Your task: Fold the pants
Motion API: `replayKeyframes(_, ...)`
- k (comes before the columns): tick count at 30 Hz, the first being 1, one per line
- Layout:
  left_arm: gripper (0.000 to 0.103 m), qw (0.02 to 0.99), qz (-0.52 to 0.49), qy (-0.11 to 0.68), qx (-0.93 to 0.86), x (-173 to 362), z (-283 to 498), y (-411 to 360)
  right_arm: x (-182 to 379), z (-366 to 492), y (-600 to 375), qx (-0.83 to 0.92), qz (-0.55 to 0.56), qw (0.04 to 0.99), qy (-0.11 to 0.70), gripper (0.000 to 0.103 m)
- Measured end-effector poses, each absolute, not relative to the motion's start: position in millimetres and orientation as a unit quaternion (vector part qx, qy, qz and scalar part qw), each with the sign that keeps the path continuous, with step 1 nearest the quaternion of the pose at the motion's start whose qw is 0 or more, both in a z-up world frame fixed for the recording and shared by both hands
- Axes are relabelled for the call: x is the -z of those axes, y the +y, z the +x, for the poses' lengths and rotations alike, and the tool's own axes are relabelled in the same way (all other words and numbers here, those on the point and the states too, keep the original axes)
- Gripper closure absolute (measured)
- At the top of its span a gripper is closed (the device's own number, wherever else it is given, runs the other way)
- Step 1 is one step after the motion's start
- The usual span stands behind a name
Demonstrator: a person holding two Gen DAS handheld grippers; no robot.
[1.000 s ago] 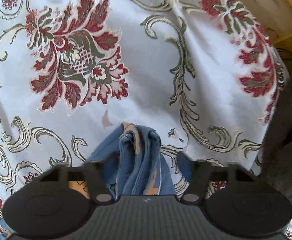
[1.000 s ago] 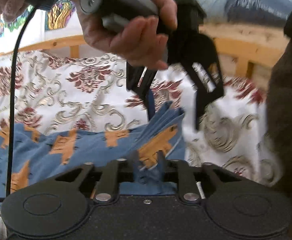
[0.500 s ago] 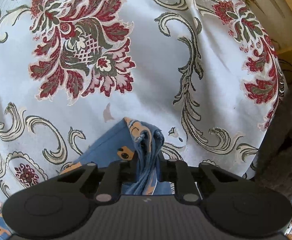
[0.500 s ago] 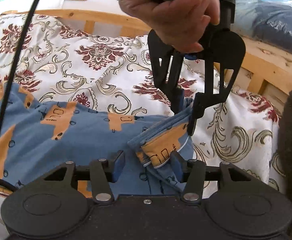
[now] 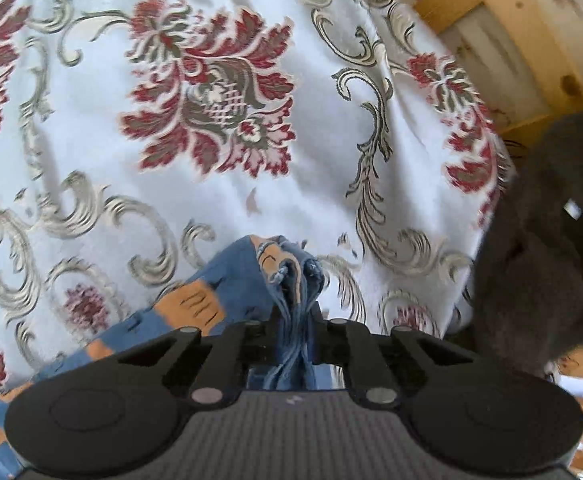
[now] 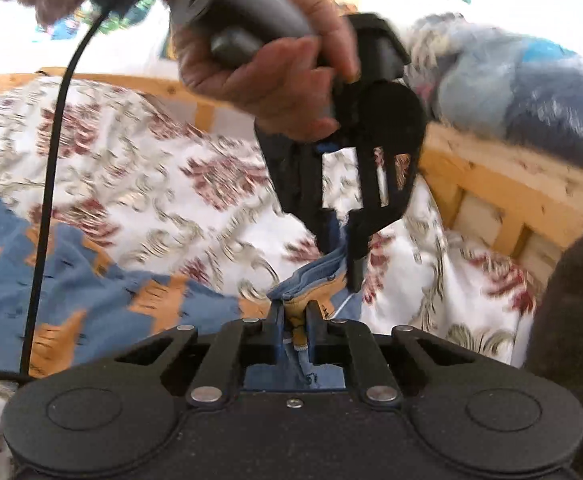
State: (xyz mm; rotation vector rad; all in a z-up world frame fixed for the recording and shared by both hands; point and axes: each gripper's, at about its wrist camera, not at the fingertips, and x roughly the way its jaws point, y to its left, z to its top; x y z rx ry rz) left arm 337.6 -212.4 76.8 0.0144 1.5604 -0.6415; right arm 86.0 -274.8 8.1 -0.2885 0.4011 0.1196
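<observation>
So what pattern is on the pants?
Blue pants with orange blocky shapes bearing dark marks; clearest in the right wrist view.

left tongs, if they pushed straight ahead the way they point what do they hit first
Probably the white bedspread with red floral print, just past the bunched blue-and-orange patterned pants that the left tongs grip; depth is unclear.

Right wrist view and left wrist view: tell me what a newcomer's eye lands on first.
First, the hand at the top of the right wrist view, gripping the left gripper, which pinches the edge of the blue pants with orange patches. Below it, the right gripper is shut on the same edge. Under everything lies the white bedspread with big red flowers, bordered by a wooden bed frame.
</observation>
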Motion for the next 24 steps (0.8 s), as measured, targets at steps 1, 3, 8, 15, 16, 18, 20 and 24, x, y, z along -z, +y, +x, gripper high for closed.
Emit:
replayKeyframes(1, 0.092, 0.667, -0.002, 0.686, 0.290, -78, 337, -209, -11, 81, -273, -0.070, -0.147, 0.967, 0.195, 0.092)
replayKeyframes(3, 0.092, 0.676, -0.012, 0.671, 0.306, -82, 328, -190, -16, 72, -270, -0.096, -0.156, 0.964, 0.192, 0.093)
replayKeyframes(8, 0.092, 0.703, -0.067, 0.629, 0.326, -72, 302, -132, -24, 56, -250, -0.164, -0.185, 0.951, 0.187, 0.094)
replayKeyframes(15, 0.092, 0.733, -0.099, 0.593, 0.319, -35, 266, -53, -14, 47, -206, -0.252, -0.212, 0.918, 0.218, 0.094)
replayKeyframes(16, 0.092, 0.735, -0.105, 0.591, 0.315, -26, 261, -45, -10, 47, -199, -0.264, -0.217, 0.912, 0.227, 0.094)
replayKeyframes(18, 0.092, 0.742, -0.106, 0.585, 0.308, -11, 255, -30, 0, 50, -189, -0.280, -0.224, 0.900, 0.246, 0.094)
replayKeyframes(20, 0.091, 0.750, -0.108, 0.576, 0.306, 3, 248, -21, 9, 53, -181, -0.288, -0.225, 0.892, 0.267, 0.094)
replayKeyframes(24, 0.067, 0.762, -0.155, 0.557, 0.291, 17, 240, -2, 17, 57, -172, -0.290, -0.234, 0.883, 0.285, 0.094)
